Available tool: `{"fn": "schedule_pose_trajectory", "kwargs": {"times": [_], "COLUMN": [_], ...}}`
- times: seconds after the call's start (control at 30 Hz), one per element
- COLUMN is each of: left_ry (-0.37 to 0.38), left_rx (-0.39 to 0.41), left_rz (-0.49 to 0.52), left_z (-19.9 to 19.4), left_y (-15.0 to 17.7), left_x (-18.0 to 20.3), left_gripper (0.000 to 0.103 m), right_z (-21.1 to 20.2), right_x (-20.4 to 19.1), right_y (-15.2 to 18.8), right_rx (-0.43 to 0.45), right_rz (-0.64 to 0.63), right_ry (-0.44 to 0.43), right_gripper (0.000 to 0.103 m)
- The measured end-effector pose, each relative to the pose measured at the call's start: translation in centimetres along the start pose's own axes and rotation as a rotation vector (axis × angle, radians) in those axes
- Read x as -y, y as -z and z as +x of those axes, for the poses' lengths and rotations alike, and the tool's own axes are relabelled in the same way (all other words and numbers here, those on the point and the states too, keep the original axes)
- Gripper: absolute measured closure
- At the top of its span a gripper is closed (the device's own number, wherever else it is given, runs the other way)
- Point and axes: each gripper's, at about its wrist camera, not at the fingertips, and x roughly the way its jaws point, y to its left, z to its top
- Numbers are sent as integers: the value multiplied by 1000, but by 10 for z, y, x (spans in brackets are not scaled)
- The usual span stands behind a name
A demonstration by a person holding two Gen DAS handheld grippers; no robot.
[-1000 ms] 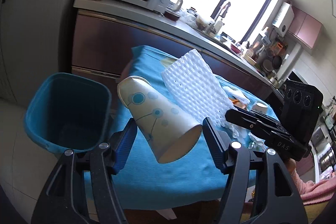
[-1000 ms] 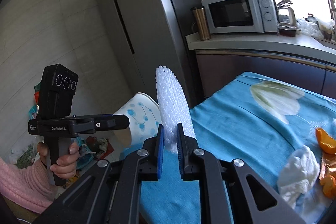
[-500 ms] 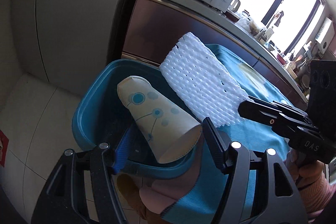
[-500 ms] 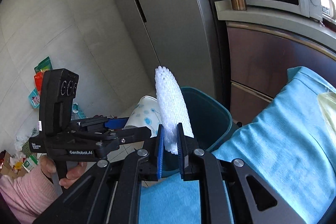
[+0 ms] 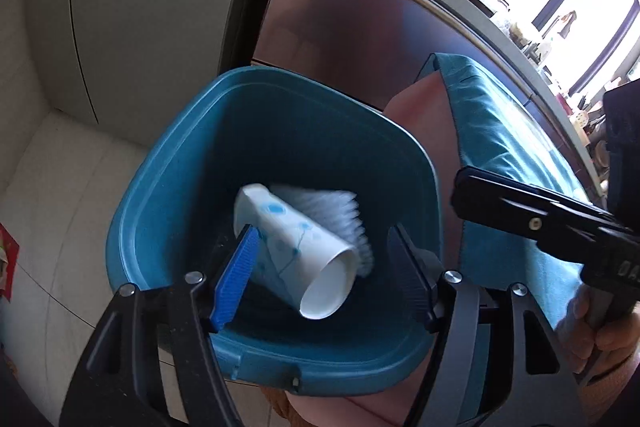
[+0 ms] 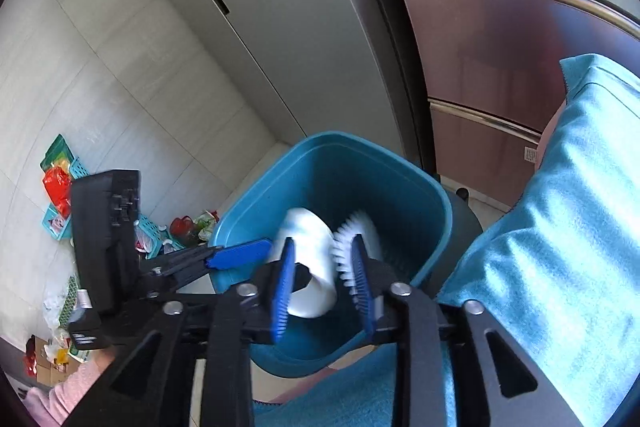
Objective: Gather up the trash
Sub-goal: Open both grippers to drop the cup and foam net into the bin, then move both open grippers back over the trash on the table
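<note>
Both hand-held grippers have just been opening. The left hand-held gripper (image 5: 324,267) gapes wide over the teal trash bin (image 5: 168,187); the right hand-held gripper (image 6: 322,281), lettered "DA", stands narrowly parted. The blue-dotted paper cup (image 5: 296,247) and white foam net (image 5: 336,211), blurred, are inside the bin, gripped by neither.

One blue bin (image 5: 168,187) holds two pieces of trash. These are one paper cup (image 5: 296,247) and one white foam net (image 5: 340,215).
</note>
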Motion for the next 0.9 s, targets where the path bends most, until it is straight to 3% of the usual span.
{"fn": "schedule_pose_trajectory", "kwargs": {"times": [0.17, 0.47, 0.67, 0.9], "left_ry": [-15, 15, 128, 298], "left_rx": [18, 176, 224, 181], "left_rz": [21, 137, 280, 412], "left_z": [-3, -64, -95, -92], "left_y": [1, 16, 35, 57], "left_x": [7, 46, 106, 186], "left_gripper": [33, 27, 25, 23], "right_z": [-26, -106, -166, -229], "right_x": [3, 6, 21, 50], "right_y": [14, 48, 83, 131], "right_rx": [37, 182, 268, 360], "right_rz": [-1, -61, -60, 37], "right_ry": [-6, 4, 49, 149], "right_gripper": [71, 61, 59, 59]}}
